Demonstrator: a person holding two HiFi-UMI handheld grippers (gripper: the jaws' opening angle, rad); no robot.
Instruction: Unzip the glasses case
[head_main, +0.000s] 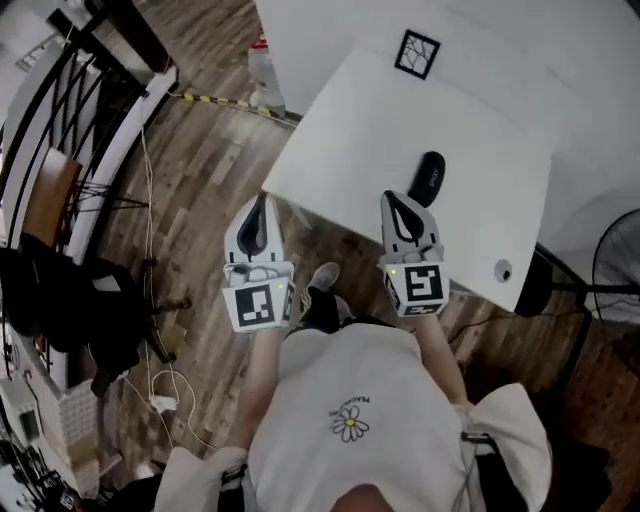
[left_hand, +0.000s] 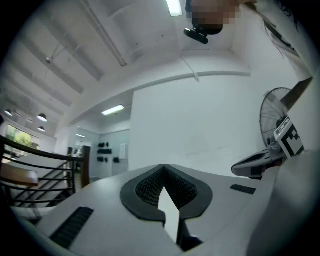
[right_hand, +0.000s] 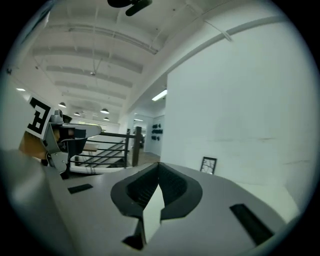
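Note:
A black glasses case (head_main: 430, 176) lies zipped on the white table (head_main: 340, 150), near its front edge. My right gripper (head_main: 392, 197) hovers at that edge, tips just short of the case, shut and empty. My left gripper (head_main: 261, 200) hangs over the wooden floor beside the table's front-left side, also shut with nothing in it. In the left gripper view the left gripper (left_hand: 163, 167) has its tips meeting against a white wall, and the right gripper (left_hand: 260, 162) shows at the right. The right gripper (right_hand: 159, 165) points level in its own view; the case is hidden from both gripper views.
A square marker sheet (head_main: 416, 53) lies at the table's far side. A small round fitting (head_main: 503, 270) sits near the table's right corner. A bottle (head_main: 263, 75) stands on the floor, a black railing (head_main: 60, 110) runs at left, a fan (head_main: 615, 260) at right, cables (head_main: 165, 390) below.

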